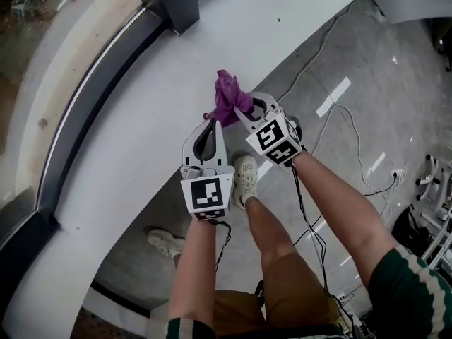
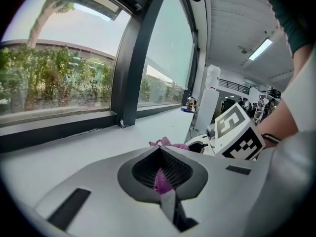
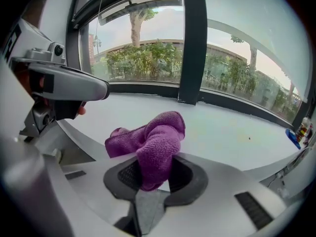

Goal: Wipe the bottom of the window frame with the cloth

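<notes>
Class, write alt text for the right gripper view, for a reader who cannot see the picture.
A bunched purple cloth is clamped between the jaws of the right gripper, above a white sill. Behind it stands the dark window frame, its bottom rail running along the sill, with green trees outside the glass.

Daylight pours through the window glass [image 2: 59,68] and spreads evenly over the white sill [image 1: 134,147], so shadows there are faint and soft. In the head view the grey floor [image 1: 381,55] carries a bright streak of glare, and a ceiling strip light [image 2: 260,49] glows indoors in the left gripper view. Both gripper views are fisheye: the dark window frame [image 3: 192,43] bows, the corners fall to black and the nearest foreground is soft, though the purple cloth [image 3: 155,142] shows its weave crisply.
</notes>
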`<state>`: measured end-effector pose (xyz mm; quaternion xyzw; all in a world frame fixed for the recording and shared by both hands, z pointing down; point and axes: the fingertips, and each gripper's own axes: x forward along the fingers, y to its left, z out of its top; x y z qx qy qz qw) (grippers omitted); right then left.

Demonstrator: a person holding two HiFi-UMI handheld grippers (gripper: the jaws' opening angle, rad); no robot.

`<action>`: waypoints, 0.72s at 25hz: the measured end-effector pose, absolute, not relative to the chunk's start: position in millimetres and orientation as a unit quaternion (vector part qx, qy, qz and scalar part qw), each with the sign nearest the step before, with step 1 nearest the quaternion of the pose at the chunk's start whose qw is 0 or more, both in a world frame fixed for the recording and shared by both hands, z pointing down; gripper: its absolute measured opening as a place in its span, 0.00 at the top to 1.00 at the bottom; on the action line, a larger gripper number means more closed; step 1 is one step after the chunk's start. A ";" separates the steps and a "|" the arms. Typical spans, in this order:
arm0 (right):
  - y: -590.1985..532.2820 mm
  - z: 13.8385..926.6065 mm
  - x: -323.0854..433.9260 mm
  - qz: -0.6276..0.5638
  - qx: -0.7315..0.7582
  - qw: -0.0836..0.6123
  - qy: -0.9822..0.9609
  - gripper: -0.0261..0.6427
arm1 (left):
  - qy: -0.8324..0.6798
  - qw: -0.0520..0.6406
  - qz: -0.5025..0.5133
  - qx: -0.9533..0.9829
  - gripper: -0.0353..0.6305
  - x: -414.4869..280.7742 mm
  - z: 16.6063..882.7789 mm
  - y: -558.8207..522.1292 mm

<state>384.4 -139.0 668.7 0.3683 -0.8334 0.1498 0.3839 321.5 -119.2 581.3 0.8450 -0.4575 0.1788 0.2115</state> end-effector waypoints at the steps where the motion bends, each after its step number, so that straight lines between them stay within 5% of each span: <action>1: -137.5 669.0 382.5 0.146 0.368 0.386 -0.833 0.81 | -0.455 0.211 0.180 0.846 0.94 317.5 581.5 -115.1; 18: -99.7 666.6 323.7 0.132 0.353 0.399 -0.836 0.81 | -0.471 0.210 0.207 0.831 0.94 225.9 579.1 -61.7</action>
